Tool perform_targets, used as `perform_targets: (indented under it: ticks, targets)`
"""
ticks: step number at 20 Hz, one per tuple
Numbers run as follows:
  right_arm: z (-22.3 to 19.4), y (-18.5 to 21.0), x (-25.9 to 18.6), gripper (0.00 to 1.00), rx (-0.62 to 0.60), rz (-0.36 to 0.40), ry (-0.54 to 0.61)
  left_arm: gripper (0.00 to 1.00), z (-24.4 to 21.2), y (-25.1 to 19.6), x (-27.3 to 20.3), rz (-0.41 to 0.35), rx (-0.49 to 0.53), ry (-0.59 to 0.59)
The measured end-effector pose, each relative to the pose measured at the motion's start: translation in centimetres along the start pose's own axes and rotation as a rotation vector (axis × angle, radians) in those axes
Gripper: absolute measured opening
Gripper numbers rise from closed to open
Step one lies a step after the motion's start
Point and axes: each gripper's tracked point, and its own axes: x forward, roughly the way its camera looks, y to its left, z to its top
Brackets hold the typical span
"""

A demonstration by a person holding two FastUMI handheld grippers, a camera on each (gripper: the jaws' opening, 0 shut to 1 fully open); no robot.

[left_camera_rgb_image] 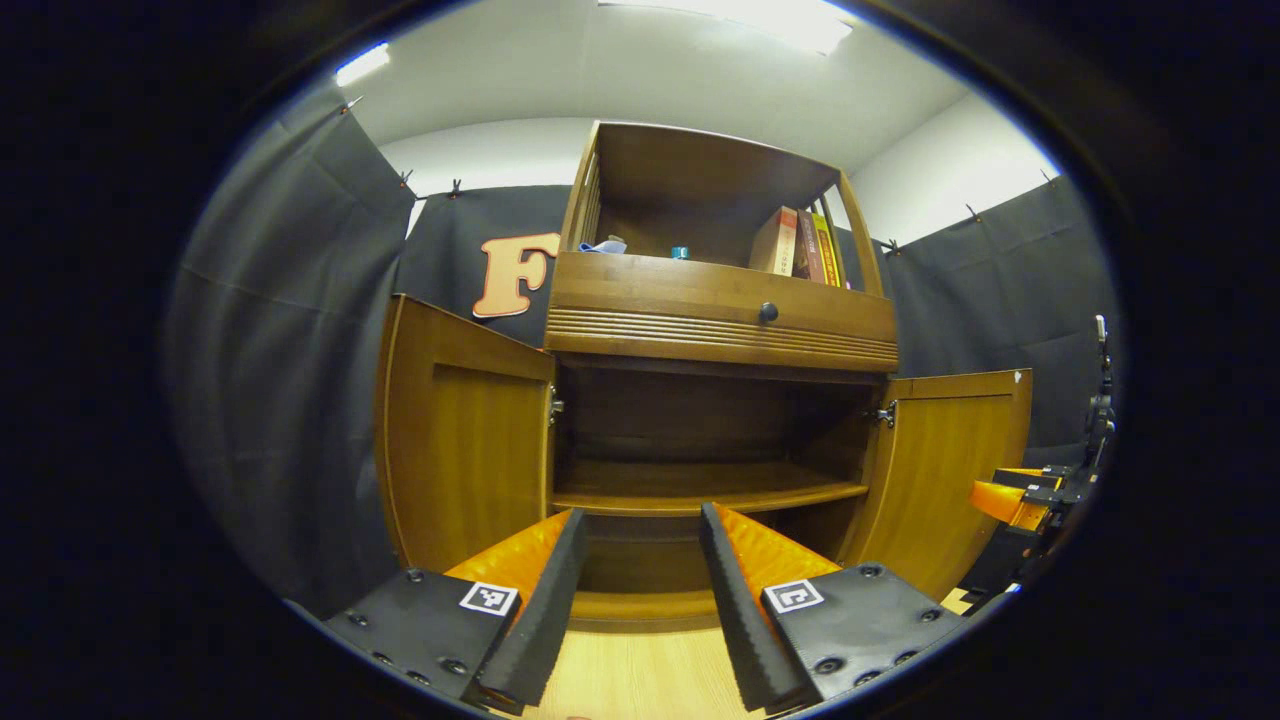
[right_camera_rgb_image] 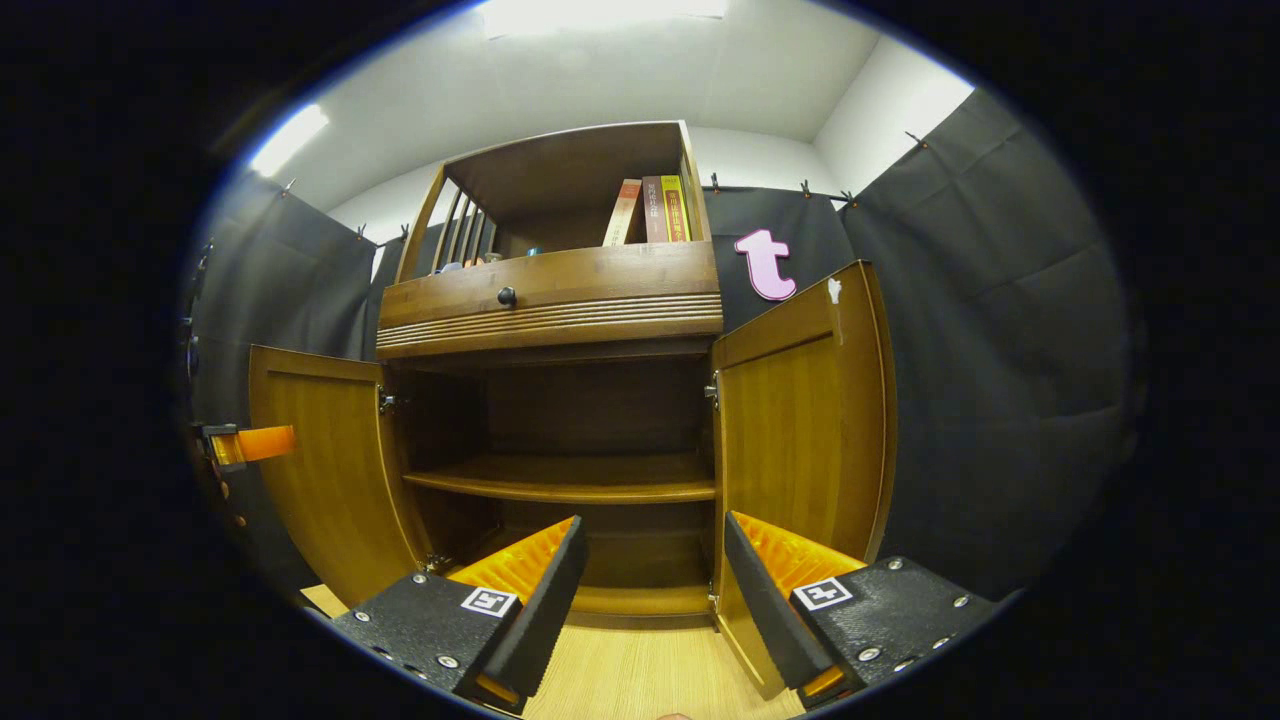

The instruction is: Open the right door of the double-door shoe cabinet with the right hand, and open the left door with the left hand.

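Already both doors of the brown wooden double-door shoe cabinet [left_camera_rgb_image: 720, 330] stand swung wide, so the task looks essentially done; what remains, by my judgement, is only to draw both tools back clear of the doors.

In the left gripper view, the left gripper [left_camera_rgb_image: 640, 590] sits at the bottom centre, its orange-and-black fingers spread and empty, aimed at the bare inner shelf [left_camera_rgb_image: 700, 488]. The left door [left_camera_rgb_image: 465, 440] stands at the left of that frame, apart from it.

In the right gripper view, the right gripper [right_camera_rgb_image: 655, 600] is likewise spread, holding nothing, and the right door [right_camera_rgb_image: 800, 430] rises just above its right finger; contact cannot be told.
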Motion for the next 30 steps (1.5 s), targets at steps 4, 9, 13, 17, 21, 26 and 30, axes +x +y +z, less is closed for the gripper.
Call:
perform_targets:
  ticks: [4,9,13,17,21,26,30]
  targets:
    - [0.2,-0.9,0.0,0.96,-0.002,-0.011,-0.005,0.88,0.6,-1.5,0.6,-0.020,0.010,-0.020]
    - [0.0,-1.4,0.4,0.85,-0.003,-0.014,-0.009,0.95,0.1,-2.9,1.0,-0.044,0.038,-0.020]
    - [-0.5,-1.6,0.6,0.85,-0.002,-0.012,-0.002,0.96,0.2,-3.7,1.1,-0.051,0.047,-0.023]
    - [-0.6,-2.0,1.0,0.85,-0.007,-0.019,-0.005,0.95,0.4,-4.4,1.6,-0.063,0.063,-0.026]
    - [-0.7,-2.2,1.8,0.85,0.001,-0.026,-0.011,0.95,0.3,-5.1,2.7,-0.075,0.063,-0.017]
    - [-0.9,-1.6,3.1,0.85,-0.011,-0.016,-0.010,0.96,-0.3,-5.1,4.2,-0.069,0.069,-0.015]
    - [-1.0,-0.9,3.9,0.85,-0.004,0.003,-0.003,0.95,-0.4,-5.3,5.1,-0.061,0.095,-0.019]
